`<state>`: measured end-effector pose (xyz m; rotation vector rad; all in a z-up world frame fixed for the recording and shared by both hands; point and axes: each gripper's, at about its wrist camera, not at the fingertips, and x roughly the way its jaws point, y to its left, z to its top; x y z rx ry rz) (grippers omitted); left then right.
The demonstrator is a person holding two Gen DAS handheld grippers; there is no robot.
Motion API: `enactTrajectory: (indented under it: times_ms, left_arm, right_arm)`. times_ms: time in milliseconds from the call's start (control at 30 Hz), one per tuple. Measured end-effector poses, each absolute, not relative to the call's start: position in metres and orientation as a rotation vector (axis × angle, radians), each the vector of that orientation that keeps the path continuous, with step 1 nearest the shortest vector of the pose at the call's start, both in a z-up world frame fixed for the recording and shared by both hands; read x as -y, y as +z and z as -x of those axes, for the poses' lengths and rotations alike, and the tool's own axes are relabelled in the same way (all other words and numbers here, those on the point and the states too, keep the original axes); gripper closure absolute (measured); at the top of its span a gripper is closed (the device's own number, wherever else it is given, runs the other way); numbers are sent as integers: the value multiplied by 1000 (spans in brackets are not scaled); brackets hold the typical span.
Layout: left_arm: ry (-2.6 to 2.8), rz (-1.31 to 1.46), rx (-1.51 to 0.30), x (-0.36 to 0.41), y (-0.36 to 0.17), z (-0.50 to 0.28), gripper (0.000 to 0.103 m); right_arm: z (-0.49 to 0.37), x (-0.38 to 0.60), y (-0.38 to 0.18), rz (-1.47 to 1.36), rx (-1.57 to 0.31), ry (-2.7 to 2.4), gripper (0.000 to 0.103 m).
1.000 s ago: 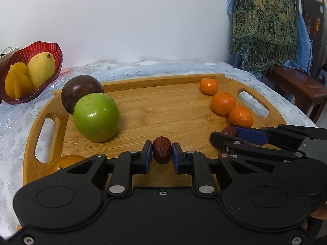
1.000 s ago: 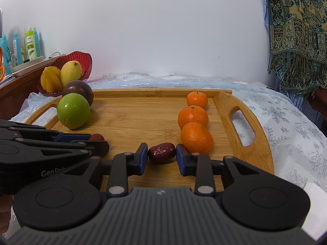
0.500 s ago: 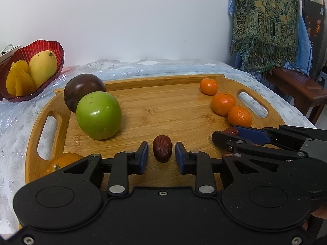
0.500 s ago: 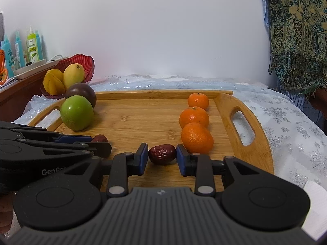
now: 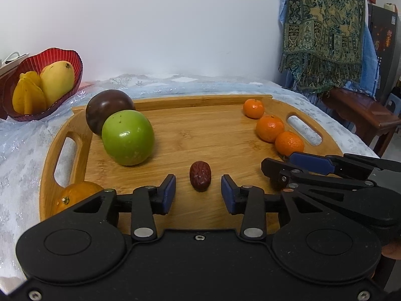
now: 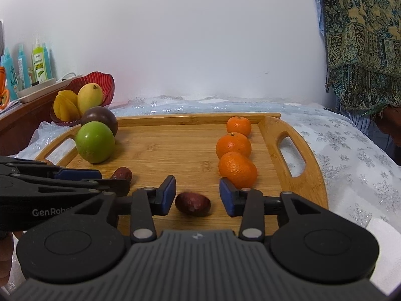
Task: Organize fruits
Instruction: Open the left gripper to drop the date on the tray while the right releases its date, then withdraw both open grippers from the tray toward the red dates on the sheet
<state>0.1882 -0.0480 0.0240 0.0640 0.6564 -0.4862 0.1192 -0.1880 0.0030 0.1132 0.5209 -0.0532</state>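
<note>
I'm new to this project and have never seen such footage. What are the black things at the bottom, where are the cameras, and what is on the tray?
There is no robot: a person holds a two-finger gripper in each hand, and a fisheye camera on each looks forward along its fingers. The left view shows the left gripper, the right view the right gripper. Both sets of jaws are opening, and each has a red date on the wooden tray between its pads, untouched: the left date and the right date. Nothing is held. The tray also carries a green apple, a dark purple fruit and three tangerines in a row. A red bowl of yellow fruit stands beside it.
</note>
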Motion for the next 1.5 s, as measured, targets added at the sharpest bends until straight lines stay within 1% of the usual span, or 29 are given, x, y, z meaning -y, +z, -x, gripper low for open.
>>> enactTrajectory:
  times_ms: [33, 67, 100, 133, 167, 200, 233, 300, 467, 533, 600, 800, 967, 1000, 1067, 1200, 1500]
  left_arm:
    - [-487, -63, -653, 46, 25, -186, 62]
    - [-488, -62, -649, 45, 26, -183, 59]
    - [-488, -63, -645, 43, 26, -180, 53]
    - [-484, -64, -639, 41, 27, -177, 49]
    - [-476, -66, -632, 39, 28, -174, 41]
    - [-471, -68, -627, 37, 29, -171, 37]
    - [-473, -66, -626, 35, 30, -169, 37]
    - [-477, -51, -632, 30, 31, -165, 32]
    - [-464, -45, -618, 23, 35, -155, 28]
    - [-457, -44, -606, 21, 35, -150, 26]
    - [-459, -47, -600, 20, 34, -144, 22]
    - [-462, -57, -583, 14, 29, -123, 17]
    - [-468, -46, -568, 6, 24, -109, 14]
    - [-464, -54, -562, 5, 23, -106, 11]
    - [-460, -62, -557, 4, 22, -102, 9]
    - [-468, -57, -560, -1, 20, -95, 8]
    - [-487, -78, -606, -3, 12, -90, 6]
  right_arm:
    - [-117, 189, 4, -119, -514, -54, 39]
    - [-114, 190, 5, -126, -508, -56, 37]
    - [-112, 191, 6, -133, -501, -58, 35]
    - [-109, 193, 7, -141, -495, -60, 33]
    - [-105, 194, 8, -147, -490, -62, 33]
    - [-102, 194, 9, -152, -487, -62, 31]
    - [-99, 195, 9, -157, -483, -61, 28]
    - [-91, 195, 10, -157, -476, -62, 26]
    - [-69, 187, 12, -90, -453, -82, 20]
    - [-61, 183, 13, -47, -435, -79, 15]
    - [-51, 179, 13, -22, -420, -72, 13]
    - [-27, 166, 8, 19, -429, -46, 12]
    - [-13, 159, 3, 10, -447, -27, 10]
    - [-10, 158, 2, 7, -450, -25, 10]
    - [-5, 156, 0, 1, -455, -23, 10]
    - [2, 153, -4, -16, -469, -14, 7]
    - [13, 140, -15, 2, -501, 2, 5]
